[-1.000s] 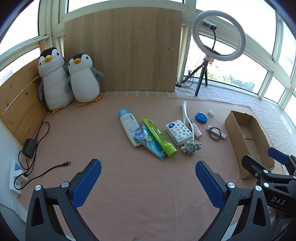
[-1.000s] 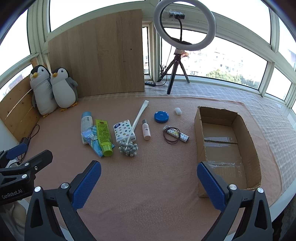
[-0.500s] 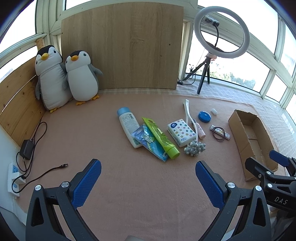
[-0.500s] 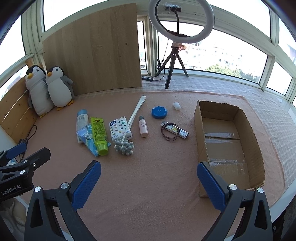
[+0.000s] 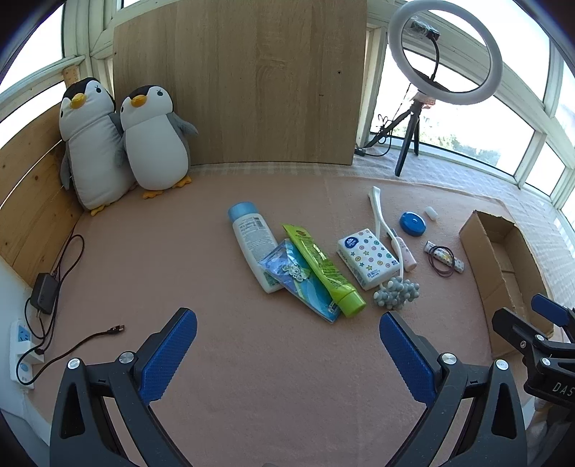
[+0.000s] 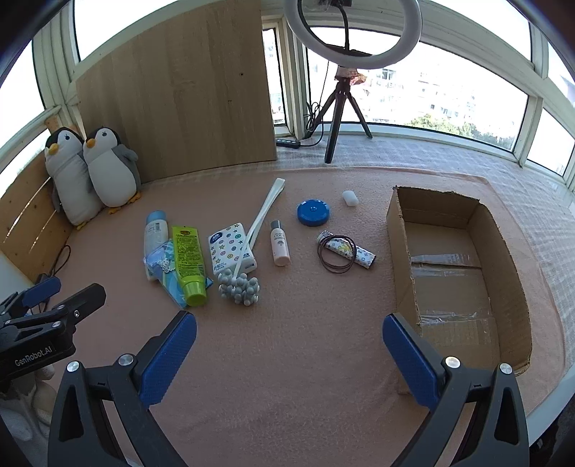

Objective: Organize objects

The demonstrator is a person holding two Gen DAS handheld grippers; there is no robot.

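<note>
Clutter is being surveyed from above by both grippers, and nothing is being held: the left gripper [image 5: 287, 345] and the right gripper [image 6: 289, 343] are each being carried with jaws spread wide over bare cloth [image 6: 305, 377], short of the items. The box [image 6: 402, 230] is lying open and empty at the right edge, probably as the place where the loose things are meant to be gathered.

The items are being left in a loose row to its left: a bottle [image 5: 251, 240], a blue packet [image 5: 298, 280] and a green tube [image 5: 323, 269] overlapping one another, then a tissue pack [image 5: 368, 257] with a long-handled brush [image 6: 251, 244] lying across it. A small pink bottle [image 6: 279, 244], a blue disc [image 6: 313, 212], a white cap [image 6: 350, 198] and a patterned tube [image 6: 354, 251] ringed by hair ties [image 6: 336, 255] are lying nearer the box (these look easiest for the right side to reach).

Two penguins [image 5: 125, 140] are being propped in the far left corner, well apart from the row. A cable [image 5: 86, 341] is trailing near the left gripper, and a ring light [image 6: 352, 32] is standing behind. The brush handle resting on the tissue pack may be getting in the way of a clean pinch there.
</note>
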